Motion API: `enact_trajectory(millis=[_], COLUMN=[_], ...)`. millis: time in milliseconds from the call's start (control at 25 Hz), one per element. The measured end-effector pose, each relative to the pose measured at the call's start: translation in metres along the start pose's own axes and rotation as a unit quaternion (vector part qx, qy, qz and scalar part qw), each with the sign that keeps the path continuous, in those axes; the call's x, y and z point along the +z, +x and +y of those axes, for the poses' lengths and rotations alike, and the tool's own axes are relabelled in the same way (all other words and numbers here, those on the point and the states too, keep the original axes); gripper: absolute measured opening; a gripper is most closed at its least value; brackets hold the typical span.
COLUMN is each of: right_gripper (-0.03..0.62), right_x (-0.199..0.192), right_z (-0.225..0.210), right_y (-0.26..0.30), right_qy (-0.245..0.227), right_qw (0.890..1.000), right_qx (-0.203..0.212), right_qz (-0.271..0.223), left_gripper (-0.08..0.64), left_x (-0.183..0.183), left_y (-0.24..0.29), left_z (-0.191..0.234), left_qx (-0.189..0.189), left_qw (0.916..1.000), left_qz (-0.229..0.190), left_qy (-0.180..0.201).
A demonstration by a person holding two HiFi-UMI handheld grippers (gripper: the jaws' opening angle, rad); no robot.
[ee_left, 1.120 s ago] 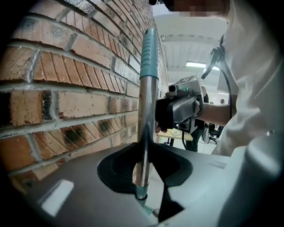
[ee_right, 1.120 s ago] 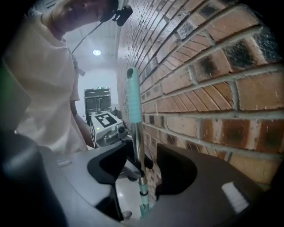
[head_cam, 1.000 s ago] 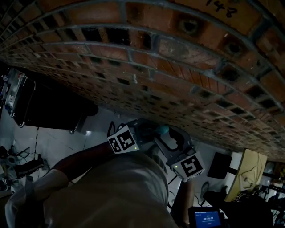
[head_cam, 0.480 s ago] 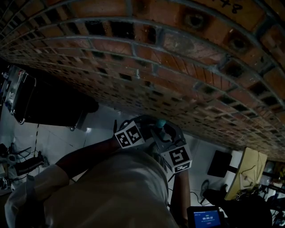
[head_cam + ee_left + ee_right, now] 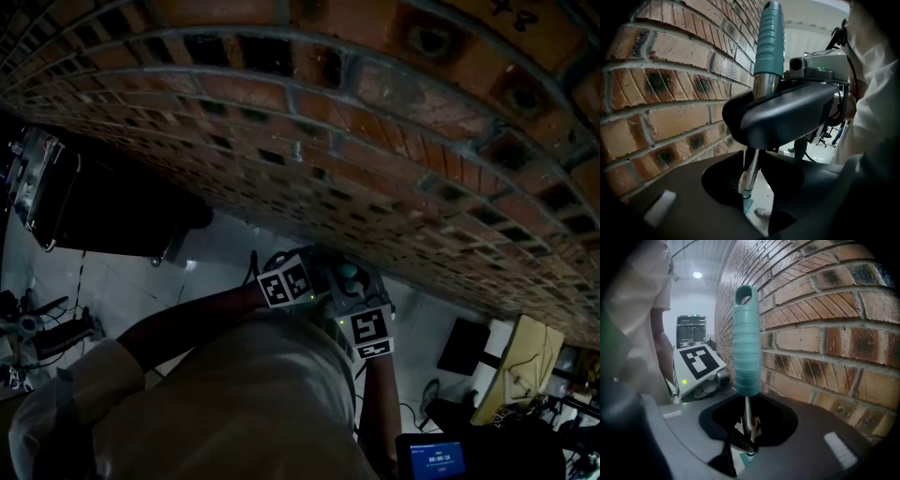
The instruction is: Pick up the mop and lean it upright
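The mop handle (image 5: pixel 748 420) stands almost upright, and its long axis runs top to bottom through the centre of both gripper views. It is just beside the brick wall (image 5: pixel 825 333), which fills the right of the right gripper view and the left of the left gripper view. Whether the handle touches the bricks cannot be told.

The right gripper (image 5: pixel 749 427) is the higher of the two. Its jaws have just been closing and are now clenched on the thin metal pole directly under the teal grip (image 5: pixel 746 348), which rises out of them toward the top of the frame. The left gripper (image 5: pixel 749 187) is clamped on the same pole lower down. In its view the pole climbs from between the jaws at lower centre, passes behind the right gripper's dark body and ends in the teal grip at top centre.

In the head view both grippers sit close together at lower centre, with the wall curving across the upper frame beyond them. The mop head is out of sight below.

As I judge it, the coming move depends on the gap between the teal grip and the wall. The top has to tip that short way toward the bricks and rest there before either grip lets go.
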State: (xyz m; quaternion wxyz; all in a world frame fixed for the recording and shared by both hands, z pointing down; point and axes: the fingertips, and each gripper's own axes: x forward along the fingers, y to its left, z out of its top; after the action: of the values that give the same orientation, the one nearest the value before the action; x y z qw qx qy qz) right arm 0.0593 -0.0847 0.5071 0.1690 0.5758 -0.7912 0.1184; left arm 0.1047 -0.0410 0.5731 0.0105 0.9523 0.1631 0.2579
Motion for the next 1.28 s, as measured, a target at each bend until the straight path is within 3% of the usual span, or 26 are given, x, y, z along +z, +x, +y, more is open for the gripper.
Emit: enact_trajectory(millis=[160,400,760,1280], right_gripper=[0.091,0.091,0.091,0.091], right_x=[-0.012,-0.033,-0.080,-0.109], right_z=[-0.014,-0.025,-0.031,-0.032], right_y=[-0.002,-0.001,0.013,0.032], right_qy=[0.019,0.044,0.063,0.058], right_qw=[1.000,0.999,0.997,0.996], right_qx=[-0.014,-0.008,0.003,0.032], right_qz=[-0.003,0.004,0.039,0.059], left_gripper=[0.247,0.240,0.207,0.209], left_x=[-0.017,-0.053,-0.080,-0.071], left_y=[0.000,-0.034,-0.064,-0.072], left_z=[0.003,0.022,0.055,0.054], left_qx=[-0.010,0.039,0.119,0.144], left_qw=[0.9994,0.9955,0.9840,0.9762], left_qz=[0.005,0.003,0.008,-0.018], left_qy=[-0.034,-0.087,-0.132,-0.162])
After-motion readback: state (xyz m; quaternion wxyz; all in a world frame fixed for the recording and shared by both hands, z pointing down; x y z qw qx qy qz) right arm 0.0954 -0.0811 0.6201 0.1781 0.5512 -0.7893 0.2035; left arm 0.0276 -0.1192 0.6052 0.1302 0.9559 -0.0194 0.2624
